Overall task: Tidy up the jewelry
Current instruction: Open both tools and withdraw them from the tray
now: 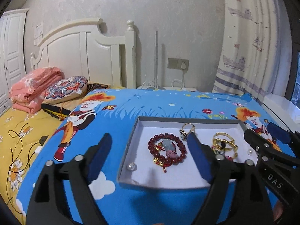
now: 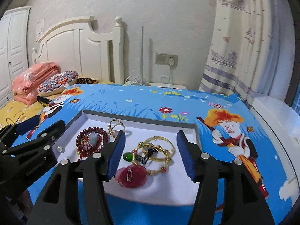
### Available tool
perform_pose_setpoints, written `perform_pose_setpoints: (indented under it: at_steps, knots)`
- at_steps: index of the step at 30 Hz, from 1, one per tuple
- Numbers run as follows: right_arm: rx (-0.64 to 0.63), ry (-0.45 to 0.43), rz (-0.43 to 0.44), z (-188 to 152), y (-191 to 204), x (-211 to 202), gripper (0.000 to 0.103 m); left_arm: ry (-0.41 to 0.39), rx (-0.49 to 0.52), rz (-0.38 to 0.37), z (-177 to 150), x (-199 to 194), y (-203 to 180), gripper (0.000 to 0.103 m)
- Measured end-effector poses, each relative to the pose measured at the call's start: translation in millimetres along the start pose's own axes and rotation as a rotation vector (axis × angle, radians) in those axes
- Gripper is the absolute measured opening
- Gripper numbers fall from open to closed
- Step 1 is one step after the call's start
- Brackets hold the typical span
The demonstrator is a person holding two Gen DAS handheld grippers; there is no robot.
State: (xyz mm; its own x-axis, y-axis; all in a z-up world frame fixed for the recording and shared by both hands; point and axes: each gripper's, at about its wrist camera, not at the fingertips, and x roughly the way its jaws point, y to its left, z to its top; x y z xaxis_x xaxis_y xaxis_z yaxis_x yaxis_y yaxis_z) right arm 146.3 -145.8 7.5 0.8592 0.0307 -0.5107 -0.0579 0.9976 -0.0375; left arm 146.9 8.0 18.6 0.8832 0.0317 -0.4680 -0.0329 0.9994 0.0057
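1. Pictured: a shallow grey-rimmed tray [image 1: 131,142] with a white floor, set on a blue cartoon-print bedspread [image 1: 131,101] and loaded with jewelry.

2. Left gripper [image 1: 150,142] released, jaws spread wide and empty, one pad hanging over the bedspread outside the tray's nine o'clock wall, the other over the tray's middle.

3. Right gripper [image 2: 151,140] likewise released, nothing pinched, its blue pads flanking the gold bangles [image 2: 159,150] without touching them.

4. Red bead bracelet [image 1: 166,150] with a pale stone charm lying at the tray's centre-left; a gold ring [image 1: 187,129] at twelve o'clock of it, near the far wall.

5. Bangles heaped toward three o'clock, tangled with a green stone [image 2: 127,156] and a black cord; a red disc-shaped brooch [image 2: 131,175] at six o'clock of that pile.

6. Loose pearl [image 1: 130,166] at the tray's seven o'clock corner; another pearl [image 1: 249,152] near the three o'clock wall.

7. Risks, judged from here: a pinch on one bangle likely to drag the whole knotted pile; round pearls apt to roll or squirt from flat pads; the light tray liable to shift or tip on soft bedding if a jaw catches its rim; both grippers close enough to knock together.
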Motion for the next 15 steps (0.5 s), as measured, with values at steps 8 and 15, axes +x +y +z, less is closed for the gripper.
perform_pose_setpoints:
  at_steps: [8, 15]
  knots:
    - [0.064, -0.026, -0.025, -19, -15, -36, 0.075, -0.028, 0.038, -0.031, -17, -42, -9, 0.098]
    - [0.054, -0.023, -0.055, -34, -18, -63, 0.084, -0.003, 0.012, -0.068, -32, -64, -5, 0.098]
